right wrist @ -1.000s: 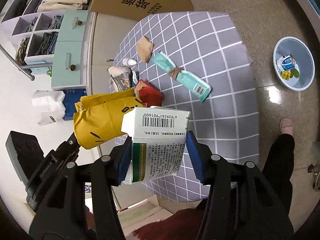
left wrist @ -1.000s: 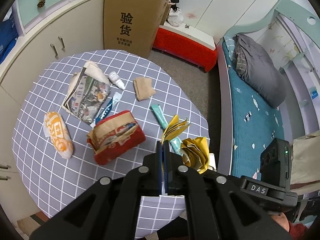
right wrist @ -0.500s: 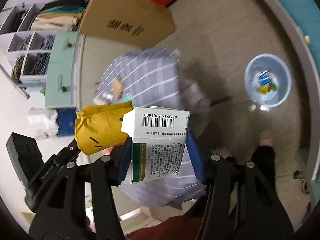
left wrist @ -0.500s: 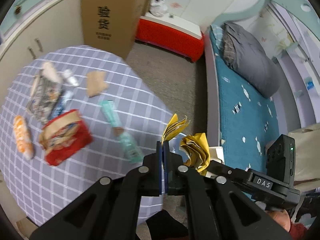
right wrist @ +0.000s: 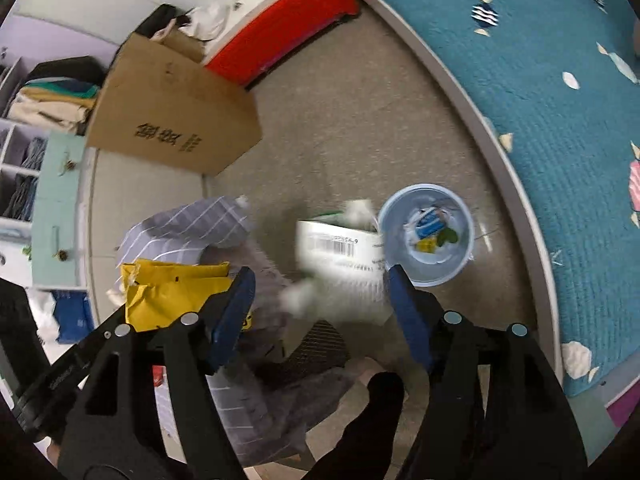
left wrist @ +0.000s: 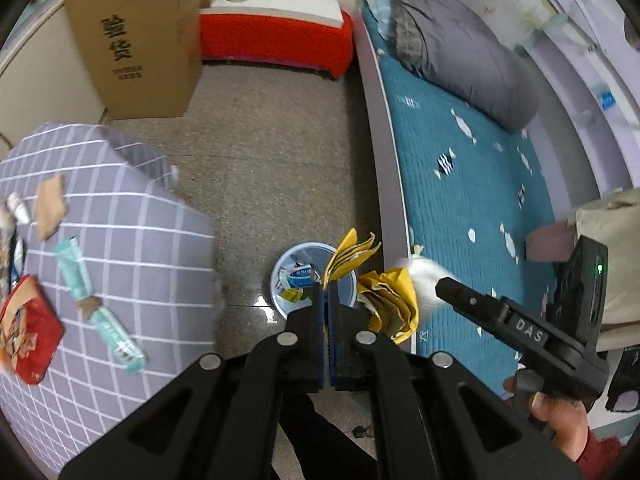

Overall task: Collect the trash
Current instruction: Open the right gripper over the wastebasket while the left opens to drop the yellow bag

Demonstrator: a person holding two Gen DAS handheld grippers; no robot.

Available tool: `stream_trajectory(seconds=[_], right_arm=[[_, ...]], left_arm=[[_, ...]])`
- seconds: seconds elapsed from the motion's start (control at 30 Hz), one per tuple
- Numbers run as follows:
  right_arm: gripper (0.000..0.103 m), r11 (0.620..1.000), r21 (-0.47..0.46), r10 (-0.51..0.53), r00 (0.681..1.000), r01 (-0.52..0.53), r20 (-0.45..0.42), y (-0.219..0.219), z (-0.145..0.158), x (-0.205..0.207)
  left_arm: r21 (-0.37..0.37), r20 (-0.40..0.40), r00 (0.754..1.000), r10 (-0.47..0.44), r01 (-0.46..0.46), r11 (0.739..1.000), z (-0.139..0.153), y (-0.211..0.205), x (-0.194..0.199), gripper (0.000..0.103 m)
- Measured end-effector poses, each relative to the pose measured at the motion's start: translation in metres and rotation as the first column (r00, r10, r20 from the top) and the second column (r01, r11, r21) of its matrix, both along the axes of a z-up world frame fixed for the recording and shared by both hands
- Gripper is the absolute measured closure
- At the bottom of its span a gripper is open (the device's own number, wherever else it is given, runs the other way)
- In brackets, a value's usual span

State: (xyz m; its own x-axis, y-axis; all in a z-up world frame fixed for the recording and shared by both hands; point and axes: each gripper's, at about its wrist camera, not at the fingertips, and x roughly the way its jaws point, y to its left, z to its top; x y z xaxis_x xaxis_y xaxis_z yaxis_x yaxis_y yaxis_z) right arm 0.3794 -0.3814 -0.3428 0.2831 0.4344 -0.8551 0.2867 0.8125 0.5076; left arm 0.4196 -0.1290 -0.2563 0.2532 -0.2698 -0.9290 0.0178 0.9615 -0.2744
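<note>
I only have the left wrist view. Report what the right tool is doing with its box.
Observer: The right tool has just been opening. Its left blue pad stands well clear of the white barcode box, which shows blurred between the pads, so it is not gripped.
Operator: Place the box against the bin.
Observer: In the right wrist view the box overlaps the left rim of the blue bin but lies mostly to the left of it. I cannot tell whether it will land inside.
</note>
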Motion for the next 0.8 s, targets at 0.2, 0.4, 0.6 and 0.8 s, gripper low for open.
stream_trajectory(seconds=[0.2, 0.4, 0.6, 0.8], right_arm=[[0.033, 1.000, -0.008, -0.015, 1.000, 0.015, -0.014, -0.026, -0.003, -0.005], [0.033, 0.998, -0.066, 0.007, 1.000, -0.006, 0.021, -0.037, 0.007, -0.017], [0.032, 0.990, -0.139, 0.030, 0.997, -0.020, 0.072, -0.045, 0.019, -0.025], [0.031, 0.980, -0.197, 0.011, 0.989, 0.019, 0.147, -0.059, 0.038, -0.033]], left_arm=[[0.022, -0.033, 0.997, -0.064, 0.065, 0.998, -0.014, -0.036, 0.011, 0.102], [0.038, -0.064, 0.991, -0.116, 0.119, 0.992, -0.026, -0.061, 0.013, 0.102], [0.055, -0.087, 0.982, -0.170, 0.175, 0.983, -0.034, -0.086, 0.015, 0.101], [0.059, -0.075, 0.975, -0.207, 0.212, 0.976, -0.030, -0.104, 0.017, 0.101]])
